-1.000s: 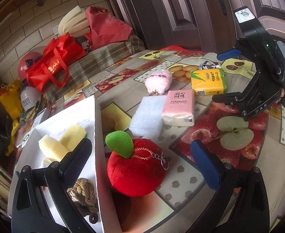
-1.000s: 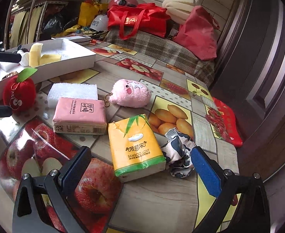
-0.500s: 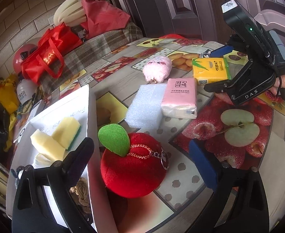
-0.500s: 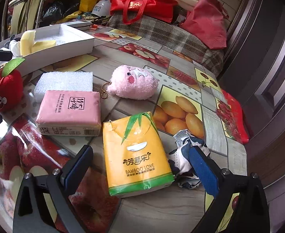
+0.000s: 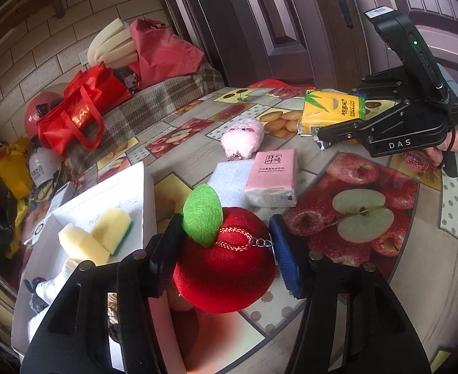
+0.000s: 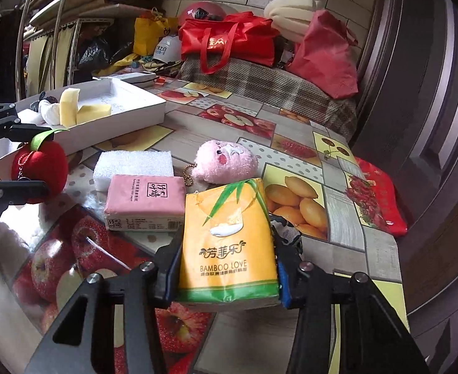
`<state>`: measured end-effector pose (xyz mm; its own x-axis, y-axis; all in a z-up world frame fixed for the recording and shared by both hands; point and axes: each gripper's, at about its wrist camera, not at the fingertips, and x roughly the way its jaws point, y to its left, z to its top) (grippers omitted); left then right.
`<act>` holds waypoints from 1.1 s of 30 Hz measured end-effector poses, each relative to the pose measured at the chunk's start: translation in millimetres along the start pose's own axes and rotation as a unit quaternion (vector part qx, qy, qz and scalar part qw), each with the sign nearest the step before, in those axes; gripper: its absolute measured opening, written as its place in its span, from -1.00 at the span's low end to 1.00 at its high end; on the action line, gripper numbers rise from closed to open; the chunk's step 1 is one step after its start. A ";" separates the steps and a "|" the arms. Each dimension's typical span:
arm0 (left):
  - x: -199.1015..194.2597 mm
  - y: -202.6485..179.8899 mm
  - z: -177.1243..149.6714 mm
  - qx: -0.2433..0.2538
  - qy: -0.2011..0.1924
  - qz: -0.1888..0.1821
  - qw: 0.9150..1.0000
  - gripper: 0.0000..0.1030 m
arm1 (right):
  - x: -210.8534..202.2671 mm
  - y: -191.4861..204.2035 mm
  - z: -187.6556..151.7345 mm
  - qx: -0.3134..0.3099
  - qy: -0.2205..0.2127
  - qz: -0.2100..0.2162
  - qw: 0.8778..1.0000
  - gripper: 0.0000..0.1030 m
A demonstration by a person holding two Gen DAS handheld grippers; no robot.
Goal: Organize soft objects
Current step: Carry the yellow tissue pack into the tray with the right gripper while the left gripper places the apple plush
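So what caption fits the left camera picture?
Left gripper closing on red plush apple beside white box.

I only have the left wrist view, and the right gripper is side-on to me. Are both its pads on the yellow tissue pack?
Observer: Yes. The right gripper is closing, and each pad touches one side of the yellow tissue pack.
Operator: Anything hidden behind the pack?
Observer: A crumpled black-and-white cloth lies on the table just behind the right-hand pad.
Operator: Which way does the pink plush face?
Observer: The pink plush faces the right wrist camera, with its ball chain hanging toward the pink tissue pack.
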<state>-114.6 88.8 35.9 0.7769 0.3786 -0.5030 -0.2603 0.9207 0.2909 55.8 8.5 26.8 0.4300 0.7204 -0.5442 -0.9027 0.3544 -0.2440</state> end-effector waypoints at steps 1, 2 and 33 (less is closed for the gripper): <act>-3.5 3.1 0.0 -0.007 -0.009 0.000 1.000 0.08 | -7.6 -2.4 -1.4 0.017 -0.013 0.003 1.000 -0.07; -7.5 6.3 -0.2 -0.014 -0.019 -0.002 1.000 0.08 | -14.6 -4.9 -3.1 0.035 -0.025 0.007 0.999 -0.07; -65.3 97.1 -48.7 -0.190 -0.084 0.127 0.970 0.09 | -26.7 84.6 23.8 0.089 -0.082 0.106 0.987 -0.07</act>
<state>-218.6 158.1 57.4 0.7339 0.6070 -0.3049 -0.6238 0.7799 0.0513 -31.7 33.5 39.8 0.2419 0.8716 -0.4263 -0.9616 0.2742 0.0149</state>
